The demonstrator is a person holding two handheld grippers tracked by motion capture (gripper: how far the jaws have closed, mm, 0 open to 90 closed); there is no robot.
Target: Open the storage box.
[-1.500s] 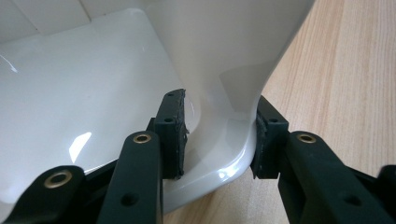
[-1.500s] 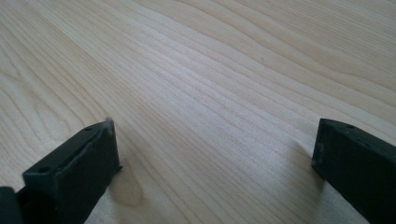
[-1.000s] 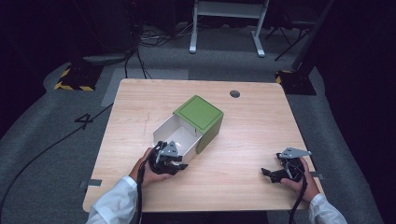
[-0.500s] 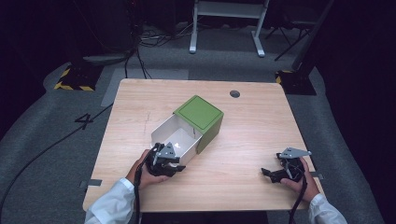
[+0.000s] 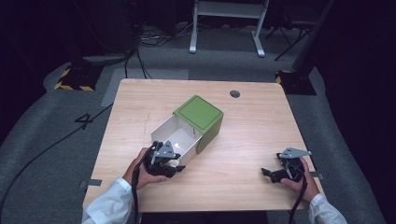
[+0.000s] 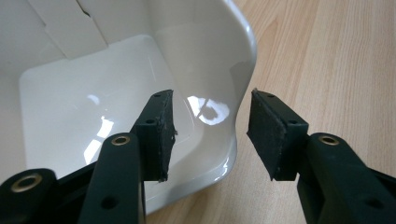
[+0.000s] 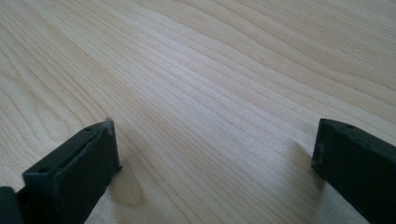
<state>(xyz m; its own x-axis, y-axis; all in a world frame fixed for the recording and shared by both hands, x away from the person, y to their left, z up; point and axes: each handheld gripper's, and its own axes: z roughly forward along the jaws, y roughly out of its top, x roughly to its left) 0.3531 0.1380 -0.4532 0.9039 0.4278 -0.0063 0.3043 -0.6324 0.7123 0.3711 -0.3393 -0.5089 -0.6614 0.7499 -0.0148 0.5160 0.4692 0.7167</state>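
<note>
High view, counter: one light wood counter, a dark round grommet near its far edge.
High view, box: one box near the counter's middle, green shell lying on its side, white glossy inner tray opening toward the near-left corner.
High view, left claw: left claw held in a hand, right at the tray's near rim; jaw spread too small to judge from here.
High view, right claw: right claw held in the other hand close to the near-right corner, well apart from the box, low over bare wood.
High view, count: two claws, one box, one counter, two white sleeves at the near edge.
Left gripper view, claw: left claw parted moderately, the tray's rounded white wall standing between the two jaws; one jaw inside the tray, the other outside over wood.
Left gripper view, contact: gap visible on the outer side; inner pad close to the wall, touch cannot be told. Not clamped.
Right gripper view, claw: right claw spread wide, nothing between the jaws, bare wood grain under it.
Right gripper view, contact: whether the tips touch the counter cannot be told.
</note>
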